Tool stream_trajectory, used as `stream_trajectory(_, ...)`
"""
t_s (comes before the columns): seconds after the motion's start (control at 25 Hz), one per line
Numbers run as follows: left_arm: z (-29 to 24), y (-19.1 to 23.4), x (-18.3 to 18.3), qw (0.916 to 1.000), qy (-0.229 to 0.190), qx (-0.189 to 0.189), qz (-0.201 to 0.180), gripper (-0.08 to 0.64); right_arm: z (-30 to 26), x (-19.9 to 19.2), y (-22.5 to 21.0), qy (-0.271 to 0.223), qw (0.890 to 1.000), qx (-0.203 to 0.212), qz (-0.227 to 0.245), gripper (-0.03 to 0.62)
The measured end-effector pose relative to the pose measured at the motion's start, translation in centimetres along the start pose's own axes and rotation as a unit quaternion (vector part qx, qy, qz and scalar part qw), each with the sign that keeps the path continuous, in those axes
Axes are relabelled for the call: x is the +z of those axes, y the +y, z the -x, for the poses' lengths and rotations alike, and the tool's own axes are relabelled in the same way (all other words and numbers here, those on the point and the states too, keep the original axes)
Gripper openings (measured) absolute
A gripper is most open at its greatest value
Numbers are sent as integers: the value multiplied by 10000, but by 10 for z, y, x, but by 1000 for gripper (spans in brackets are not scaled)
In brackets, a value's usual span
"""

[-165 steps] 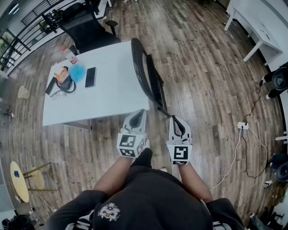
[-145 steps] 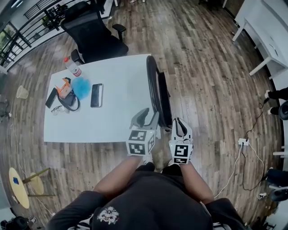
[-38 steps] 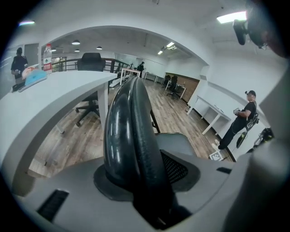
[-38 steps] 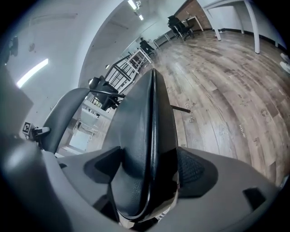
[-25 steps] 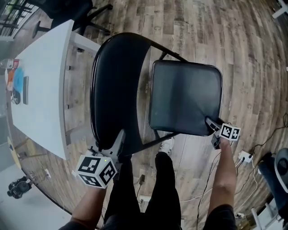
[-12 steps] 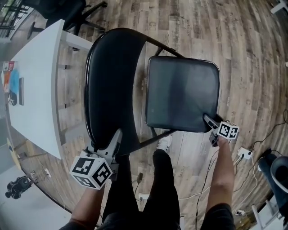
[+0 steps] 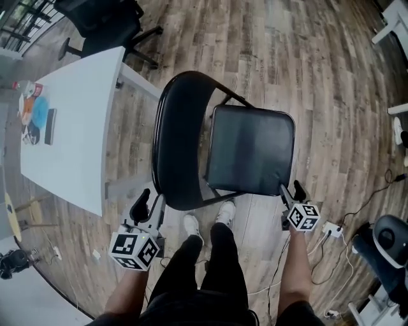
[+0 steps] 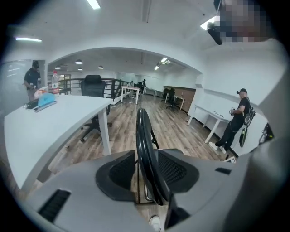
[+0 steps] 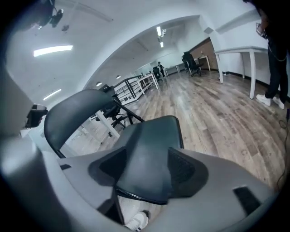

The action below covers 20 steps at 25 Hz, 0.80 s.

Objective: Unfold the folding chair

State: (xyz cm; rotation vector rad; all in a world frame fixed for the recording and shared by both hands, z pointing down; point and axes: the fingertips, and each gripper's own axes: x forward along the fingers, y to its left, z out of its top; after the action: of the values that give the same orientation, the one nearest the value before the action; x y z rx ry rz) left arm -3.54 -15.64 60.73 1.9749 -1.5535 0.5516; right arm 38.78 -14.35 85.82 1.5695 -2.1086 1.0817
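Note:
The black folding chair stands unfolded on the wooden floor, its backrest (image 7: 175,146) upright at the left and its seat (image 7: 252,149) flat at the right. My left gripper (image 7: 149,202) hovers just off the backrest's near end; its jaws have just been opening and stand open, gripping nothing. In the left gripper view the backrest's edge (image 8: 144,145) lines up ahead between the jaws. My right gripper (image 7: 291,189) sits by the seat's near right corner; its jaws have just been closing a little but remain open, with the seat (image 9: 149,149) ahead of them.
A white table (image 7: 70,127) with a phone, a blue object and a bottle stands left of the chair. A black office chair (image 7: 102,19) is behind it. The person's shoes (image 7: 191,224) are under the seat's edge. A power strip (image 7: 331,229) and cables lie at right.
The chair, folded beside the table in the oldest frames, now stands open. Over the last second both grippers drew up and back off the backrest and the seat corner.

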Motion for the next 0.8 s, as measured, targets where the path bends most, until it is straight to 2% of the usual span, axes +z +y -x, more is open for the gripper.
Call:
stream_trajectory(0.12, 18, 1, 18, 9995, -264, 155, 21, 54, 42, 34, 62, -399, 9989, -135, 220, 70)
stream_trajectory(0.16, 24, -2, 23, 9994, -317, 140, -23, 6, 56, 44, 85, -504, 9982, -125, 309, 34)
stream_trajectory(0.2, 31, -5, 26, 9993, -358, 78, -58, 6, 71, 53, 107, -589, 9974, -103, 407, 17)
stream_trajectory(0.44, 93, -25, 30, 9972, -658, -364, -49, 6, 162, 82, 211, -1093, 9899, -228, 874, 15)
stream_trajectory(0.64, 152, -39, 10, 9940, -782, -759, -109, 6, 254, 94, 289, -2043, 9766, 20, 676, 15)
stream_trajectory(0.8, 205, -63, -5, 9889, -869, -1171, -281, 6, 310, 87, 340, -2259, 9668, -228, 1173, 15)
